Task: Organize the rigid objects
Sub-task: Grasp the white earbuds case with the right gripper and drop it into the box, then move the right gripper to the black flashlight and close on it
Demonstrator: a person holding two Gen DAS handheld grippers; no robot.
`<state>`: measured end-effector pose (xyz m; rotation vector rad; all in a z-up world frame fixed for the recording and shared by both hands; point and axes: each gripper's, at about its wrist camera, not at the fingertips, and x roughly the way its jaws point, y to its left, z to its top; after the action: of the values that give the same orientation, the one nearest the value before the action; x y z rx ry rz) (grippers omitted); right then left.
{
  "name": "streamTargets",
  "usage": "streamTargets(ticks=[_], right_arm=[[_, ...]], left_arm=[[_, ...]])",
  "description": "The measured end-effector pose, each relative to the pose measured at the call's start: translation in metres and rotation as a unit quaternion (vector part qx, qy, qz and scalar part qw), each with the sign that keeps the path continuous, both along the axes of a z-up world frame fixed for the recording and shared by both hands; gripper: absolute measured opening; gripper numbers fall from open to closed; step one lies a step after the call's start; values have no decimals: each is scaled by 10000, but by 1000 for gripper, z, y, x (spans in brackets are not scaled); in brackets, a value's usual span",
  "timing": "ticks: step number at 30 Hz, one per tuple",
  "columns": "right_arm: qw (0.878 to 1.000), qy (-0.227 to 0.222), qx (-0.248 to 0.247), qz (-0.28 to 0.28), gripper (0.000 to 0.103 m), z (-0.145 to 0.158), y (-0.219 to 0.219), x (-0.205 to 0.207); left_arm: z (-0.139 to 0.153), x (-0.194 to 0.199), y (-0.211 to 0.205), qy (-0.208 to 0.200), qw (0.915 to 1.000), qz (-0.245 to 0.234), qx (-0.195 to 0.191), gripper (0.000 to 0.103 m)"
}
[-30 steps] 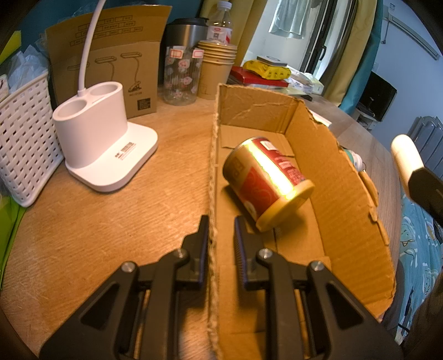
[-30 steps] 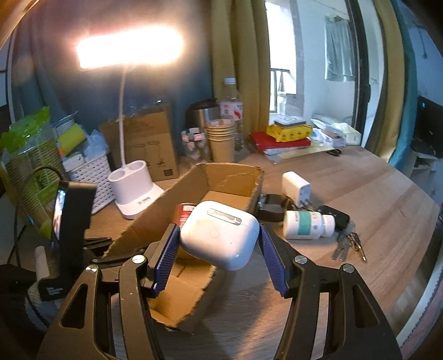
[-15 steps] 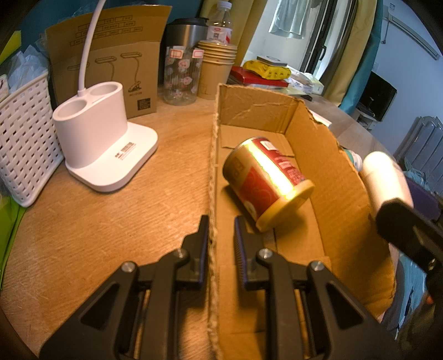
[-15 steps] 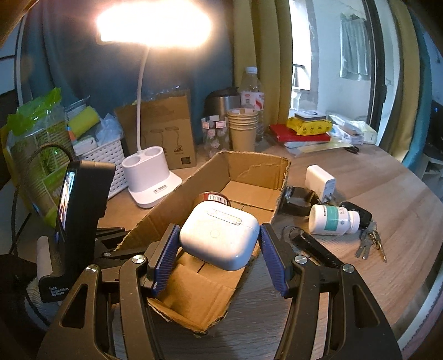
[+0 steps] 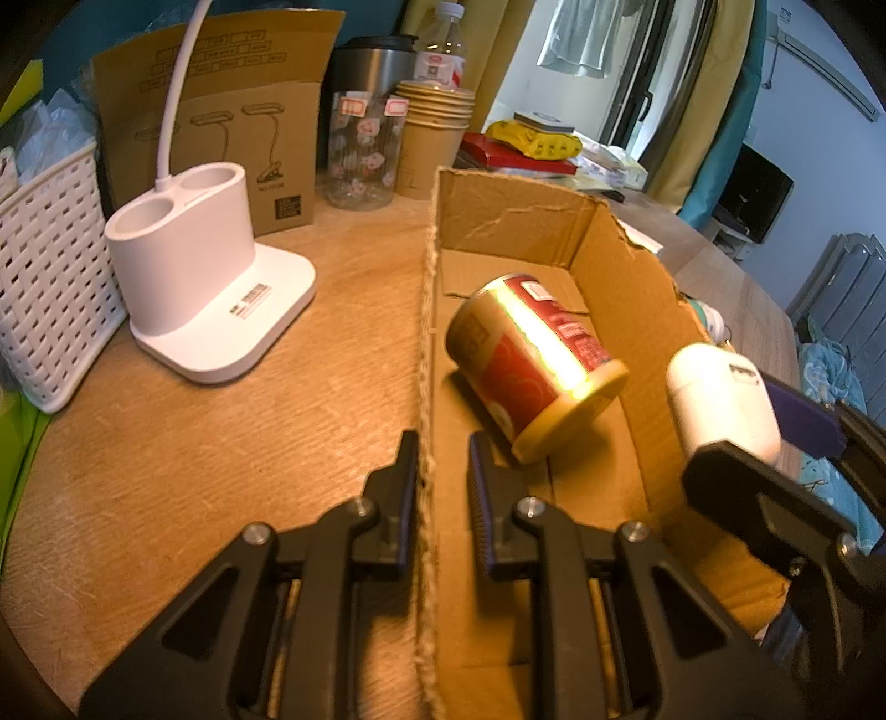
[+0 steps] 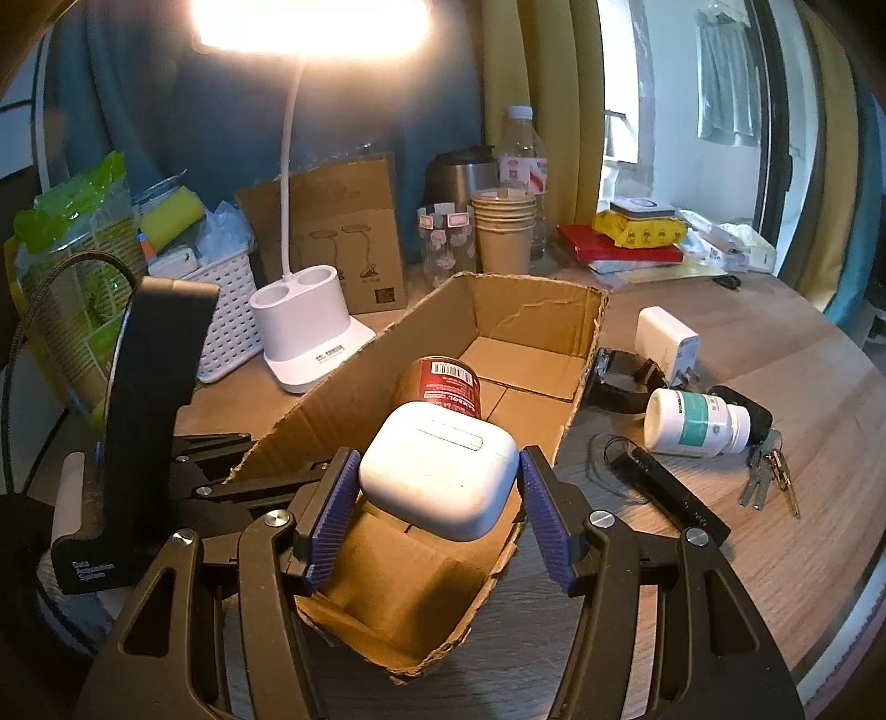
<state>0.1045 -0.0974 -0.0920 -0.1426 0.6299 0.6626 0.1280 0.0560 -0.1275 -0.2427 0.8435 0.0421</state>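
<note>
Tabletop: right tool over box

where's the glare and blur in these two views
Right wrist view: the lit lamp head blows out the top of the frame. Left wrist view: a bright streak of glare runs along the red can in the cardboard box, and the right gripper with its white case looks slightly soft at the fisheye's edge.

Both grippers are black plastic. The left gripper has silver screws. The right gripper has ribbed blue pads.
</note>
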Motion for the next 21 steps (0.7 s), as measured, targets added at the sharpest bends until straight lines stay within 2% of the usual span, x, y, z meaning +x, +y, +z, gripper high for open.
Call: streamTargets(ticks=[21], right_arm=[[9998, -74, 177, -108, 65, 6, -10, 0]], left_arm=[[-1, 2, -1, 2, 10000, -20, -17, 20]])
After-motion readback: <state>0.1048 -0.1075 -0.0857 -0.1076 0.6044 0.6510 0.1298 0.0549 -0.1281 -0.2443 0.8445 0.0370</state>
